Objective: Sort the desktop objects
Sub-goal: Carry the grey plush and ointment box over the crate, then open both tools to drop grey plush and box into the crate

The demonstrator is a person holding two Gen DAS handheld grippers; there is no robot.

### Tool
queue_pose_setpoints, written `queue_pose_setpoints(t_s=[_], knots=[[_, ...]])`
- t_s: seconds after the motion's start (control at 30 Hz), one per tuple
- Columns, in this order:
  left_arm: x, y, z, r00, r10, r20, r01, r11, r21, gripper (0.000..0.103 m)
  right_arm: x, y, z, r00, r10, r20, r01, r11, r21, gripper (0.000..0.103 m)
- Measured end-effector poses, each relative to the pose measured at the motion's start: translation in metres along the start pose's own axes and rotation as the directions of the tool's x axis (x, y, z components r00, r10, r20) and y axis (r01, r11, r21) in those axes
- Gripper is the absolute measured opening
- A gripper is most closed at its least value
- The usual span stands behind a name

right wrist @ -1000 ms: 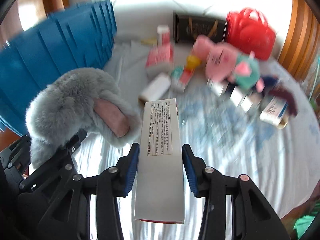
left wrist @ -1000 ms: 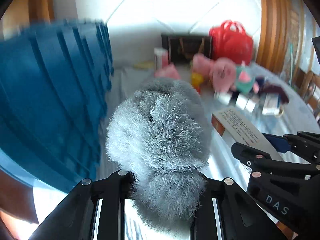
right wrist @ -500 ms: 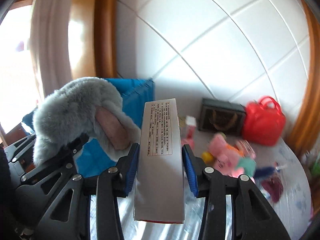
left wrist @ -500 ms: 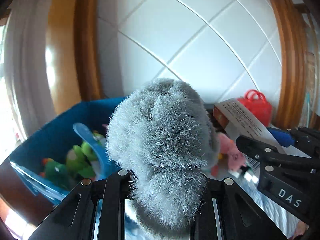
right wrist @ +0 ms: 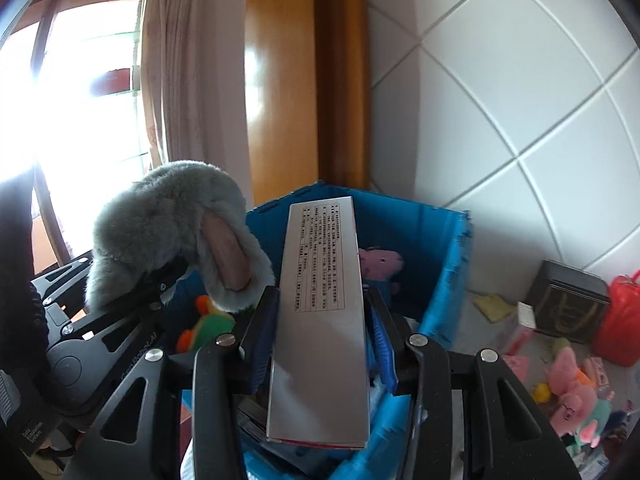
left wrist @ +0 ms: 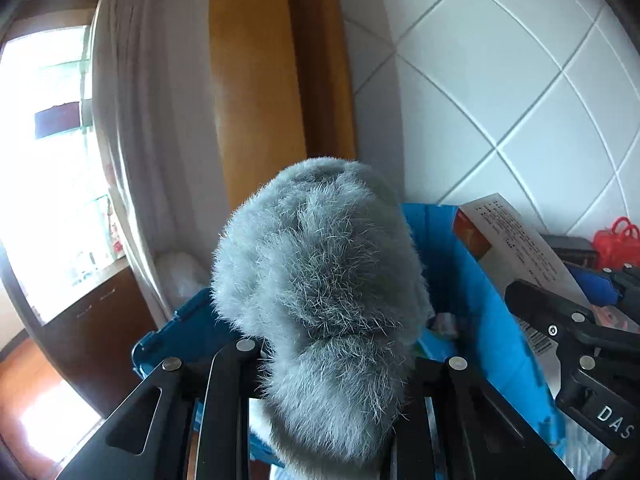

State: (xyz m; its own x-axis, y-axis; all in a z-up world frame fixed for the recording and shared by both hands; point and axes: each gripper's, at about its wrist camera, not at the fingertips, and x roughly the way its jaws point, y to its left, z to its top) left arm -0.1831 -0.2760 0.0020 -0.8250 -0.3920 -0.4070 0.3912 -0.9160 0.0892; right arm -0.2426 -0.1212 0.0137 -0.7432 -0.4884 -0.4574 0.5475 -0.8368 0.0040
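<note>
My left gripper (left wrist: 332, 360) is shut on a grey furry plush toy (left wrist: 320, 280), which fills the middle of the left wrist view and hides the fingertips. The right wrist view shows the same plush toy (right wrist: 172, 232), with a pink inner ear, held up at the left over a blue crate (right wrist: 448, 264). My right gripper (right wrist: 320, 312) is shut on a long silver box (right wrist: 320, 320) with printed text, held above the crate's opening. In the left wrist view the box (left wrist: 516, 248) and the right gripper's black fingers (left wrist: 568, 328) sit at the right.
Inside the crate lie a green and orange plush (right wrist: 208, 324) and a pink plush (right wrist: 378, 264). On the table to the right are a red bag (right wrist: 620, 328), a dark box (right wrist: 568, 308), pink plush toys (right wrist: 572, 388) and small packets. A curtain (right wrist: 184, 80) and tiled wall stand behind.
Both grippers have risen and swung left from the table to above the blue crate, carrying the plush and the box. The crate's inside has come into view.
</note>
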Motion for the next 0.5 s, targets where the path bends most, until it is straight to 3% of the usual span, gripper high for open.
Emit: queue_pose_setpoints(t_s=[0.07,0.13,0.2,0.27,0.33,0.4,0.5], knots=[[0.020,0.018,0.001,1.000,0.002,-0.030,-0.003,1.000,-0.019,0.026,0.017,0.011,0.005,1.000,-0.002,-0.013,0.001,1.000,-0.009,0.043],[0.032,0.029,0.003,0.999,-0.009,-0.053,0.007,0.999,-0.033,0.037,0.029,0.018,0.008,1.000,-0.003,-0.023,0.003,1.000,-0.008,0.043],[0.039,0.034,0.005,0.998,-0.016,-0.057,0.014,0.999,-0.032,0.063,0.041,0.021,0.010,0.999,-0.009,-0.037,0.009,1.000,-0.002,0.043],[0.039,0.035,0.009,0.999,-0.011,-0.040,0.010,1.000,-0.025,0.077,0.049,0.024,0.010,0.998,-0.032,-0.057,0.032,0.999,-0.004,0.053],[0.039,0.038,0.009,1.000,0.002,-0.027,-0.003,1.000,-0.025,0.080,0.054,0.025,0.010,0.996,-0.069,-0.063,0.069,0.998,-0.001,0.084],[0.043,0.045,0.009,1.000,0.001,-0.030,-0.002,0.999,-0.032,0.081,0.056,0.021,0.009,0.994,-0.090,-0.062,0.091,0.996,0.013,0.099],[0.044,0.045,0.005,0.999,-0.013,-0.049,0.011,0.999,-0.043,0.081,0.052,0.017,0.008,0.992,-0.107,-0.067,0.109,0.994,0.023,0.103]])
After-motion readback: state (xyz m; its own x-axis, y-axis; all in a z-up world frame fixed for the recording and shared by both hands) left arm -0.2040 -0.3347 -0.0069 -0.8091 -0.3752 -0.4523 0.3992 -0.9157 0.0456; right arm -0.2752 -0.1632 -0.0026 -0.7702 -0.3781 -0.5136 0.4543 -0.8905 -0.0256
